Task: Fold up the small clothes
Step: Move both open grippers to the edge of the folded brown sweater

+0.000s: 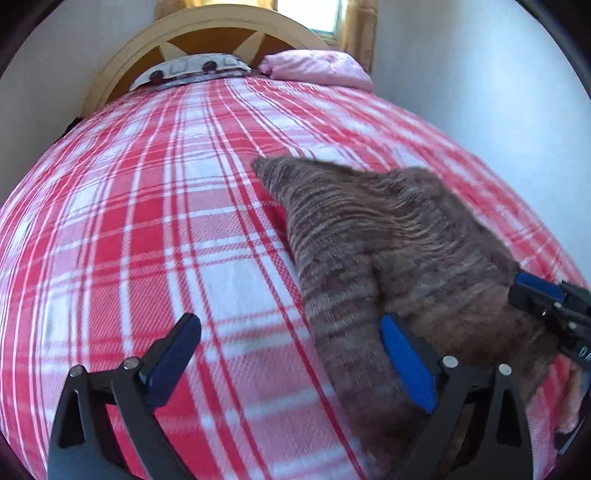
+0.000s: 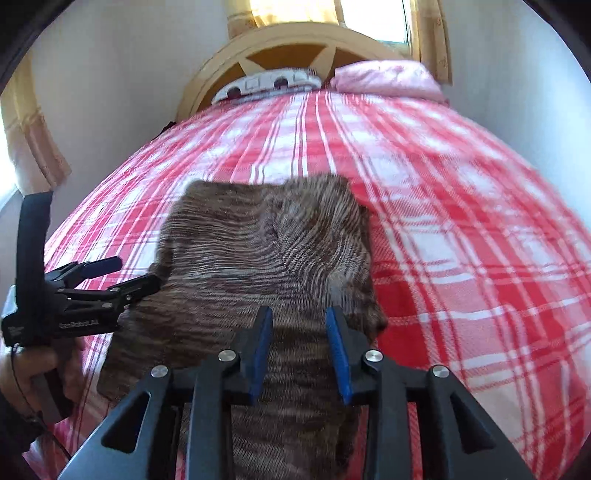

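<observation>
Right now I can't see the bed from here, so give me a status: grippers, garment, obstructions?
Both grippers open, left gripper wide, right gripper narrower. Brown striped garment lying released on plaid blanket. Nothing in the way.

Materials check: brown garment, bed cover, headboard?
Brown garment: looks like a soft marled knit, with fine wavy brown and pale ribs and a limp drape. Bed cover: woven or fleecy cloth, matte red and white plaid with visible weave texture. Headboard: probably wood, smooth tan finish; painted or laminated is unclear.
</observation>
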A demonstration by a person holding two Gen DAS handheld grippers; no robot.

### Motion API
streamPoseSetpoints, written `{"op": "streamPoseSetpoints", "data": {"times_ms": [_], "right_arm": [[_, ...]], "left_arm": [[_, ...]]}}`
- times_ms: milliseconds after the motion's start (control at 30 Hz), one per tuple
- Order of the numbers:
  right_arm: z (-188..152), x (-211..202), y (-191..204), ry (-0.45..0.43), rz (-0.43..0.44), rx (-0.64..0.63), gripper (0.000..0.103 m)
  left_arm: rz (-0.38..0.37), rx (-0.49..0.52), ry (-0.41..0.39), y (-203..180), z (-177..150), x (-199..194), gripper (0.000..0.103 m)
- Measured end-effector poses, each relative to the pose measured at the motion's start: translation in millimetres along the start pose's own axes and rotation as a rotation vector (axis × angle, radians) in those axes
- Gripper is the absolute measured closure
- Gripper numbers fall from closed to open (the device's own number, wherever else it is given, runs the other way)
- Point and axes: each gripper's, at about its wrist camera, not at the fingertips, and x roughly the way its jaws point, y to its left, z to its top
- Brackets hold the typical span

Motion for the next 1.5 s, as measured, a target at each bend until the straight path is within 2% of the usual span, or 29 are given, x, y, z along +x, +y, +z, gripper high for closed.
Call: {"op": "streamPoseSetpoints", "data": {"times_ms": [100, 167, 267, 333, 433, 833, 933, 967, 1033, 1100, 1233, 1300, 1367, 1500], "right_arm": [[-9.2, -18.4, 13.5, -0.032, 0.017, -0.043, 0.071], [-19.5, -24.4, 26.5, -0.033, 0.024, -0.079, 0.071], [-42.6, -21.2, 47.4, 0.014, 0.008, -0.170, 0.070], [-57.5, -15.2, 53.2, 0.038, -0.028, -0.209, 0.070], [-65.0, -17.7, 45.0, 0.027, -0.017, -0.176, 0.069], [-71.8, -21.8, 41.8, 0.043, -0.018, -0.165, 0.067], [-72.7, -26.8, 43.5, 0.048, -0.025, -0.206, 0.060], [-72.6, -27.0, 42.7, 0.055, -0.024, -0.217, 0.054], [-73.0, -30.3, 42.0, 0.066, -0.007, -0.246, 0.051], [-71.9, -39.4, 41.7, 0.056, 0.006, -0.267, 0.051], [-57.1, -66.5, 29.8, -0.046, 0.041, -0.249, 0.049], [-43.1, -71.0, 18.3, -0.085, 0.044, -0.216, 0.037], [-27.3, -67.7, 2.9, -0.106, 0.045, -0.168, 0.033], [2.1, -46.0, -23.8, -0.105, 0.053, -0.085, 0.033]], "left_arm": [[-0.055, -0.029, -0.030, -3.8, -15.0, -23.2, 0.003], [-0.072, -0.014, -0.022, -13.2, -29.3, -29.3, 0.003], [-0.055, 0.038, 0.058, -26.5, -43.1, -17.9, 0.003], [-0.032, 0.066, 0.066, -32.5, -48.1, -16.3, 0.003], [-0.036, 0.080, 0.107, -36.2, -51.8, -13.2, 0.002], [-0.024, 0.071, 0.100, -33.8, -62.1, -22.1, 0.000], [-0.036, 0.069, 0.102, -30.7, -59.2, -27.4, 0.000], [-0.036, 0.068, 0.096, -29.1, -57.4, -29.2, 0.000], [-0.033, 0.070, 0.065, -24.9, -52.6, -34.8, 0.000], [-0.035, 0.065, 0.048, -20.8, -49.2, -38.9, 0.000], [-0.049, 0.047, 0.036, -16.4, -38.1, -38.7, 0.000], [-0.047, 0.047, 0.040, -17.9, -31.7, -34.5, 0.000], [-0.059, 0.045, 0.038, -20.6, -26.6, -31.7, 0.000], [-0.060, 0.060, 0.051, -28.0, -25.8, -25.0, 0.000]]}}
